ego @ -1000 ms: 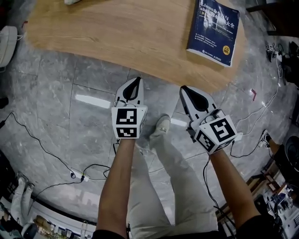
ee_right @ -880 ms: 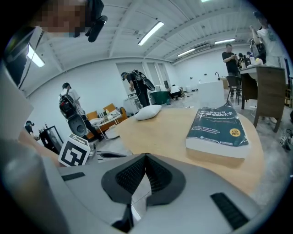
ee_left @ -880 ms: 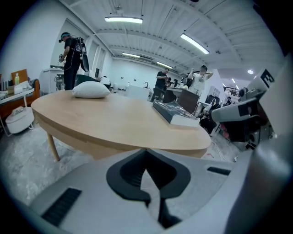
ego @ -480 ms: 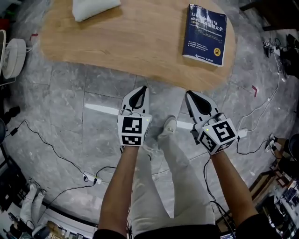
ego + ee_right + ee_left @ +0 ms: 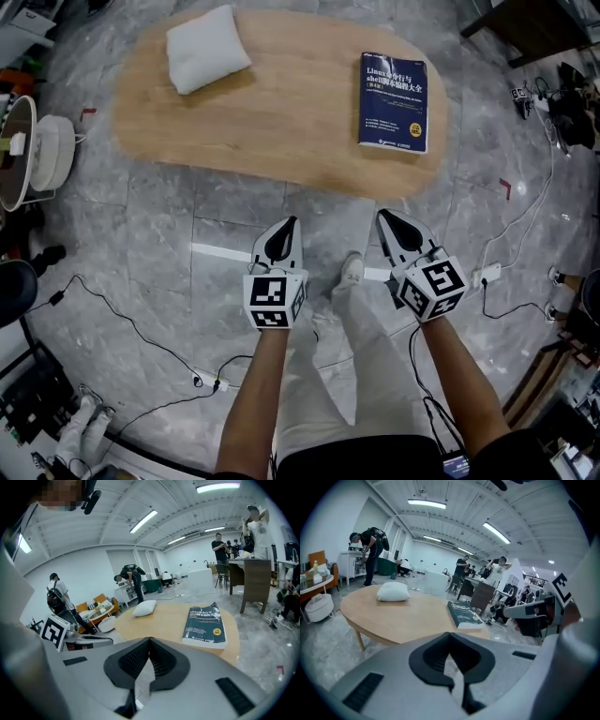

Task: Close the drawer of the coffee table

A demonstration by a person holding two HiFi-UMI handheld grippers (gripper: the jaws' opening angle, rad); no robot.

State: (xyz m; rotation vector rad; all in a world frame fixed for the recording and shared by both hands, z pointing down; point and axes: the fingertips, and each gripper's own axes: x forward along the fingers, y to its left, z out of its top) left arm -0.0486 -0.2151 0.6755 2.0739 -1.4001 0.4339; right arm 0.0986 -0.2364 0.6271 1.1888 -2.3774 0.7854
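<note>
– Head view: what shows?
– Grey marble floor (image 5: 141,225); an oval wooden coffee table (image 5: 272,122) ahead, its drawer not discernible. On it, a blue book (image 5: 393,101) titled "Linux…shell" and a white pillow (image 5: 207,49).
– Grippers?
– Left gripper (image 5: 289,223) and right gripper (image 5: 384,216) are clenched, empty, short of the table.

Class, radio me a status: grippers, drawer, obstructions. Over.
Left gripper, right gripper shut, empty, short of coffee table. Drawer not in view. Book, pillow on top.
</note>
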